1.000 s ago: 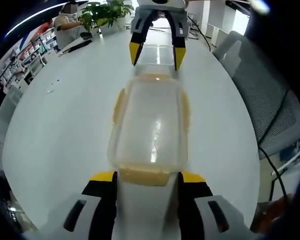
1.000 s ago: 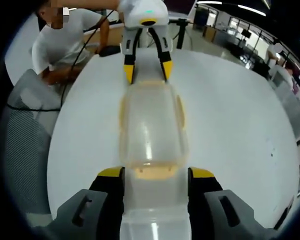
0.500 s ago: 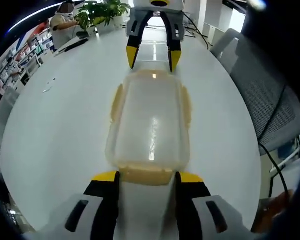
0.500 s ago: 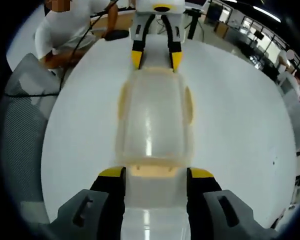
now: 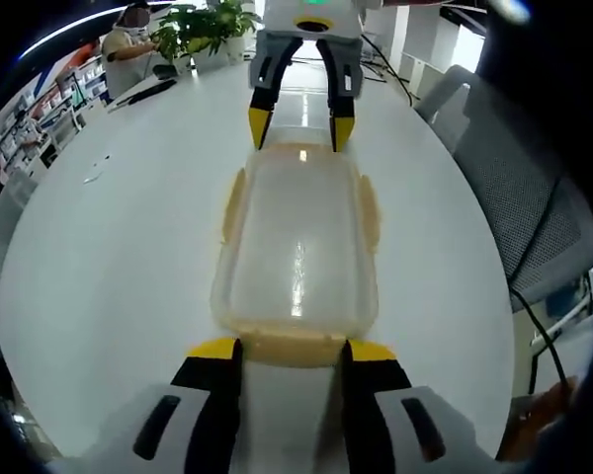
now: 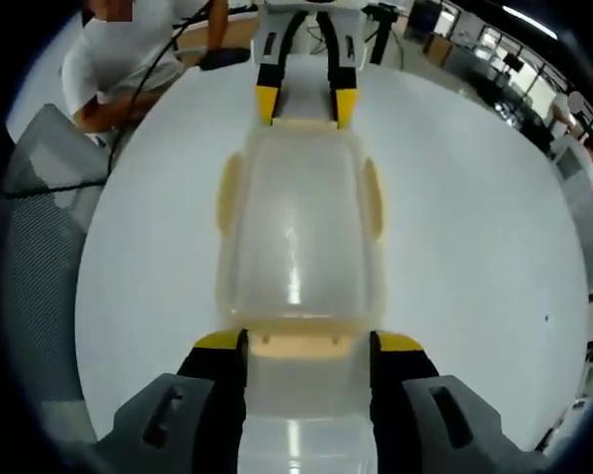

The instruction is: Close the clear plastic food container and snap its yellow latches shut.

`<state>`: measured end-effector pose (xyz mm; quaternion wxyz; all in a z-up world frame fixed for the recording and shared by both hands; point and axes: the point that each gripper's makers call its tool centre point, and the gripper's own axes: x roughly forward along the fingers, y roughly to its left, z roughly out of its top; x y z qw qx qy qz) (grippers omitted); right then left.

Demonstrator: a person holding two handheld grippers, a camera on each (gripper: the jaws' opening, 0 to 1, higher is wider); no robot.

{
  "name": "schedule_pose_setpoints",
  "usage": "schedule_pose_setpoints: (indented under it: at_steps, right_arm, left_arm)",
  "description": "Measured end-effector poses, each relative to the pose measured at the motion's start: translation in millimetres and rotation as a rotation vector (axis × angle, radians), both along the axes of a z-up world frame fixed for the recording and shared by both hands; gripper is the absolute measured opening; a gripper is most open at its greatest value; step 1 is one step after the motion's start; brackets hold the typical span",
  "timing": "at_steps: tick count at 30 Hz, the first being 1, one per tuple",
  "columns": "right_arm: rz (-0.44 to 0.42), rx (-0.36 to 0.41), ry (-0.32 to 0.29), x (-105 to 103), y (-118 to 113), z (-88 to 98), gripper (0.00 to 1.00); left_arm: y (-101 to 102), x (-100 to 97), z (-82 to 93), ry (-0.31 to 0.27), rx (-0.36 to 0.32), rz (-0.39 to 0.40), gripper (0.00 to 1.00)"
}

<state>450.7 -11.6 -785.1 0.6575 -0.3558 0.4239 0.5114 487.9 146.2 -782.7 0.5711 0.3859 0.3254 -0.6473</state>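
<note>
We see the clear lidded container point(image 5: 296, 252) lying on the white table point(image 5: 109, 247) between our two wide-open grippers, the left gripper point(image 5: 292, 348) at its 6 o'clock end, the right gripper point(image 5: 294, 120) at 12, neither clamping it.

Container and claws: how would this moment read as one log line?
container: lid on, on white table | left claw: open, at near end latch | right claw: open, opposite end

Both grippers: black fingers point(image 5: 210, 395), yellow tips, seemingly grey-white housings.
</note>
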Motion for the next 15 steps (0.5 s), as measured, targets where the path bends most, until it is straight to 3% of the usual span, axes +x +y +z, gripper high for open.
schedule_pose_setpoints:
  at_steps: [3, 10, 15]
  right_arm:
    - [-0.012, 0.011, 0.033, -3.7, 0.4, -0.8, 0.43]
    - [0.034, 0.012, 0.024, -7.7, 3.6, 0.3, 0.38]
    - [0.012, 0.013, 0.027, -5.7, 2.2, -1.3, 0.37]
  left_arm:
    - [0.0, -0.2, 0.0, -0.001, 0.0, 0.003, 0.34]
    - [0.2, -0.2, 0.7, 0.001, -0.003, 0.013, 0.33]
    - [0.8, 0.1, 1.1, 0.0, -0.005, 0.023, 0.33]
